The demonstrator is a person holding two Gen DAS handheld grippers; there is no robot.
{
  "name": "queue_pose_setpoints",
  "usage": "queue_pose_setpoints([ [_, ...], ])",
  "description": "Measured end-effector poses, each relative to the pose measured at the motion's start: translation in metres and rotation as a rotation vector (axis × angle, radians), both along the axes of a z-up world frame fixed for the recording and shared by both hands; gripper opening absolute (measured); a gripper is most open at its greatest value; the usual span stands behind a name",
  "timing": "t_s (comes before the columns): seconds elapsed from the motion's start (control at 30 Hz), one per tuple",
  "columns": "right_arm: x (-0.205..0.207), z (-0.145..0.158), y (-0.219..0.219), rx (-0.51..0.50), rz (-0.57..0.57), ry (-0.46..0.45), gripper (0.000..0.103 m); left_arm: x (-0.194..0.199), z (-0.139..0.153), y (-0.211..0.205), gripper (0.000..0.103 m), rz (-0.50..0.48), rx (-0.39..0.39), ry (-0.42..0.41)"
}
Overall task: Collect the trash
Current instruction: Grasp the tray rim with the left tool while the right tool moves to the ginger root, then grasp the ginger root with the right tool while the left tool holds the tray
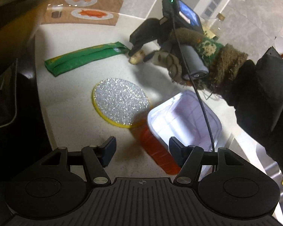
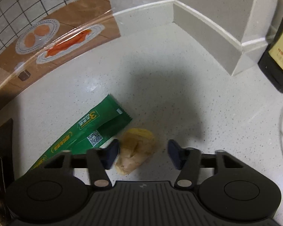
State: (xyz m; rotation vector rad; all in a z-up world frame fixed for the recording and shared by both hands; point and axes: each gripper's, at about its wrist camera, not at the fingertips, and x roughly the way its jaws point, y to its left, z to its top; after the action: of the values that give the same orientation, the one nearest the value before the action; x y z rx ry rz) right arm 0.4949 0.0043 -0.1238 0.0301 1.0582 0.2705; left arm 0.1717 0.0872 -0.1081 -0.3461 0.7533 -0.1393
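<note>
A pale yellow lump of food scrap (image 2: 136, 149) lies on the white counter, between the open fingers of my right gripper (image 2: 143, 153), close to the left finger; it also shows in the left wrist view (image 1: 136, 56). A green wrapper (image 2: 88, 133) lies just left of the lump, and it shows in the left wrist view (image 1: 84, 57). My left gripper (image 1: 142, 148) is open and empty above a small white bin (image 1: 184, 122) with an orange lower part. My right gripper (image 1: 139, 53) shows there, held by a gloved hand.
A round glittery silver coaster with a yellow rim (image 1: 120, 101) lies beside the bin. A brown placemat with printed plates (image 2: 52, 37) lies at the back left. A dark bottle (image 2: 279, 56) stands at the right by the wall corner. A dark edge borders the counter's left side.
</note>
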Motion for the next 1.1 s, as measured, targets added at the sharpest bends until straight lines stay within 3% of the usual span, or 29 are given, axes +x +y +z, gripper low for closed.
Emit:
queue_pose_setpoints([
  [0.13,-0.015,0.011,0.002,-0.028,0.047,-0.033,0.040,0.002,-0.004,-0.003,0.067,-0.012,-0.015,0.008],
  [0.3,-0.072,0.055,-0.026,0.067,0.138,-0.063,0.040,0.012,-0.006,-0.011,0.066,-0.012,-0.003,-0.008],
  [0.47,-0.146,0.095,-0.071,-0.014,0.154,-0.224,0.040,0.026,-0.008,-0.022,0.065,-0.030,0.003,-0.013],
  [0.5,-0.160,0.100,-0.080,-0.047,0.138,-0.259,0.040,0.028,-0.008,-0.024,0.063,-0.034,0.004,-0.013],
  [0.6,-0.191,0.109,-0.109,-0.100,0.062,-0.316,0.040,0.035,-0.011,-0.030,0.042,-0.043,0.013,-0.012],
  [0.63,-0.199,0.110,-0.120,-0.097,0.034,-0.324,0.040,0.036,-0.011,-0.033,0.031,-0.046,0.021,-0.011],
  [0.67,-0.208,0.110,-0.131,-0.080,0.008,-0.327,0.040,0.036,-0.011,-0.035,0.028,-0.050,0.029,-0.012],
  [0.9,-0.243,0.090,-0.185,0.075,-0.157,-0.284,0.040,0.023,-0.008,-0.026,0.023,-0.035,0.075,-0.013],
  [1.1,-0.268,0.068,-0.187,0.100,-0.195,-0.277,0.040,0.002,-0.006,-0.009,0.021,0.019,0.096,0.000],
])
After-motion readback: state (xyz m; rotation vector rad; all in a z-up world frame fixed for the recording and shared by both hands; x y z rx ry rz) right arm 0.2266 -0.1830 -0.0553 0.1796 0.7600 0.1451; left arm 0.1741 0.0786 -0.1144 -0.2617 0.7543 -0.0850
